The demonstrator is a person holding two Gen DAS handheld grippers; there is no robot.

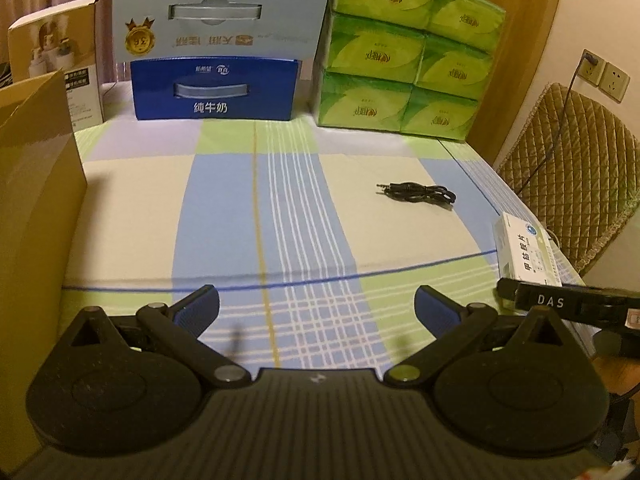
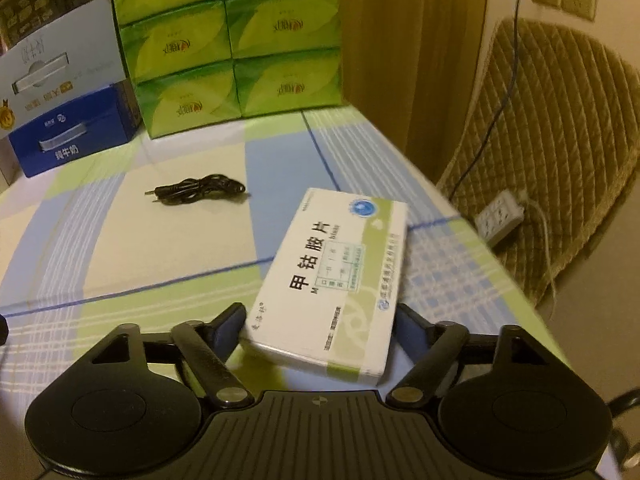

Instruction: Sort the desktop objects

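A white and green medicine box (image 2: pixel 336 276) sits between the fingers of my right gripper (image 2: pixel 320 320), which is shut on its near end and holds it above the table. The same box shows at the right edge of the left wrist view (image 1: pixel 524 250), with the right gripper's black body (image 1: pixel 568 304) under it. A coiled black audio cable (image 1: pixel 418 192) lies on the checked tablecloth, also seen in the right wrist view (image 2: pixel 198 191). My left gripper (image 1: pixel 316 308) is open and empty, low over the near part of the table.
A brown cardboard box (image 1: pixel 36 208) stands at the left. Blue milk cartons (image 1: pixel 216 88) and stacked green tissue packs (image 1: pixel 404 52) line the back. A quilted chair (image 1: pixel 576 176) and a power strip (image 2: pixel 500 216) are beyond the table's right edge.
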